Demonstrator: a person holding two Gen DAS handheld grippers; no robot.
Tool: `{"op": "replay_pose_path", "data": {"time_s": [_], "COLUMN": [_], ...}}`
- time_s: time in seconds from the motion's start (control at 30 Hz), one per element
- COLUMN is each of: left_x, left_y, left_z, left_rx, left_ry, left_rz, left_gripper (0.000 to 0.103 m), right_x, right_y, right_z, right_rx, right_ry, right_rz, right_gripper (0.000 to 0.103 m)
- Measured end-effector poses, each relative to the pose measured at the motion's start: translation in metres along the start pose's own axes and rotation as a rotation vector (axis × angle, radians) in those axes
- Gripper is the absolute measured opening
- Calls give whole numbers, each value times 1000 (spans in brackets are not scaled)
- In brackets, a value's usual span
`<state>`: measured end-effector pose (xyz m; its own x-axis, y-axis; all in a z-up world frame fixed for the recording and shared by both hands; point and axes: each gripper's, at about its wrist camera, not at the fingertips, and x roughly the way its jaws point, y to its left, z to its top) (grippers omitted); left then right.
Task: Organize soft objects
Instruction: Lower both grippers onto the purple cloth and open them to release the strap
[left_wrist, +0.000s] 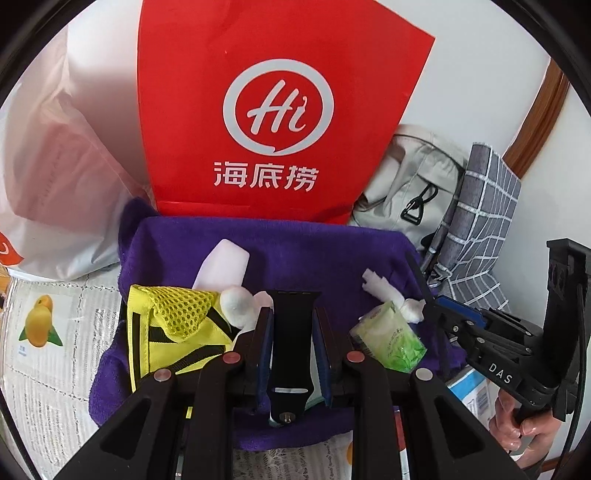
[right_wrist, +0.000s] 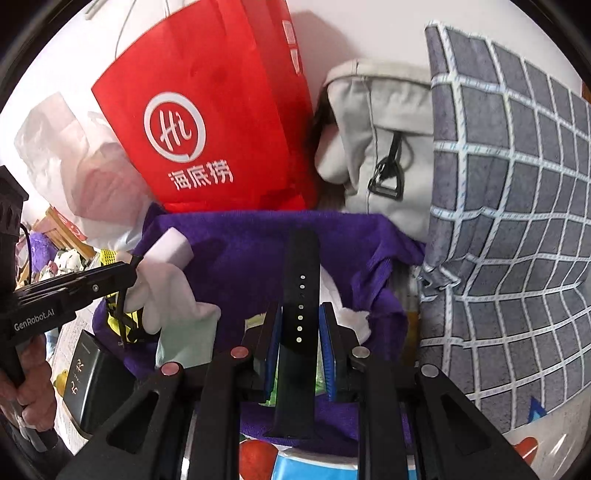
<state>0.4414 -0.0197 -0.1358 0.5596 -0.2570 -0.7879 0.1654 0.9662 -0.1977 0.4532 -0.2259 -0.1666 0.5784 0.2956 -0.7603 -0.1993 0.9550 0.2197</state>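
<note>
2 grippers I run | left (left_wrist: 291, 325) clamps strap half (left_wrist: 291, 343) | right (right_wrist: 301, 325) clamps holed strap (right_wrist: 301, 295) | towel (left_wrist: 314, 251) mid-frame

Lower edge of the purple towel (left_wrist: 295, 251) behind the gripper frames; tissue pack (left_wrist: 391, 339) print illegible.
</note>
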Motion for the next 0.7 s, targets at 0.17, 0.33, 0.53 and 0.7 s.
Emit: {"op": "replay_pose_path", "data": {"time_s": [0.17, 0.33, 0.53, 0.7], "left_x": [5, 13, 19, 20], "left_y": [1, 5, 5, 3], "left_z": [-1, -1, -3, -3], "left_rx": [2, -8, -2, 2], "left_ry": [11, 41, 67, 73], "left_rz": [3, 18, 29, 31], "left_gripper": [21, 21, 21, 21], "right_x": [13, 24, 30, 31], "right_y": [3, 0, -6, -5], "right_z": [-4, -7, -9, -10], "right_rx": [-8, 5, 23, 12], "right_ry": [29, 58, 73, 84], "right_rz": [-2, -9, -22, -36], "right_gripper": [21, 21, 21, 21]}}
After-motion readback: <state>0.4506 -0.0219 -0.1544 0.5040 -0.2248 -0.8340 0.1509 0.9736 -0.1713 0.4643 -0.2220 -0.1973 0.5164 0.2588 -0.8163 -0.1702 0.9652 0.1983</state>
